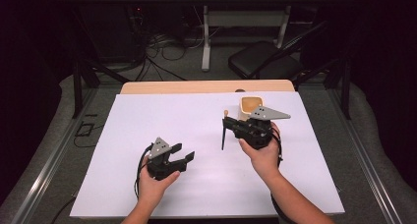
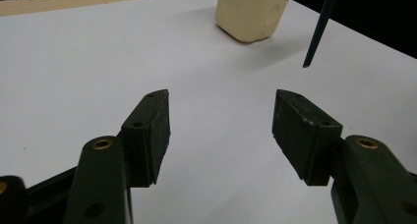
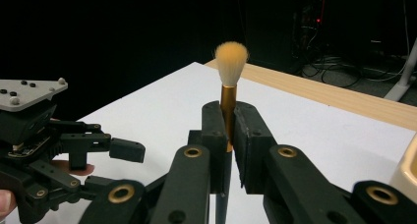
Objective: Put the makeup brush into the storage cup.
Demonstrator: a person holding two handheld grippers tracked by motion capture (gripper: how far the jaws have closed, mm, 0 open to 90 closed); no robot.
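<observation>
Room: dark, with a chair [image 1: 265, 62], cables and table legs on the floor behind; a white sheet [image 1: 162, 121] covers most of the wooden tabletop [image 1: 196, 87].
Right tongs: the right tongs [image 3: 227, 128] are clamped on a brush [image 3: 229, 86] at its gold ferrule, bristles up, dark handle pointing down.
Brush place: in the high view the brush [image 1: 224, 130] hangs upright above the sheet, just left of the cup [image 1: 250, 106], its tip close to the sheet; I cannot tell if it touches.
Left tongs: the left tongs [image 2: 221, 121] stand wide and hold nothing, low over bare sheet at the near left, well apart from the brush.
Cup: a cream cup [image 2: 252, 10] stands at the far right of the sheet, just beyond the right hand [image 1: 263, 155].
Risk, slip: the grip sits on a thin, smooth ferrule, so I judge the brush could pivot or slide down between the pads if the squeeze eases.
Risk, cup: the cup looks light; a handle or jaw that catches its rim on the way in could tip it or push it along the sheet.
Risk, tip: the handle's point could snag the sheet if the hand drops.
Hidden: the right gripper covers the near wall of the cup in the high view, and the left gripper view cuts off its top, so its inside is hard to judge.
Unclear: the lower handle runs out of frame in the right gripper view.
</observation>
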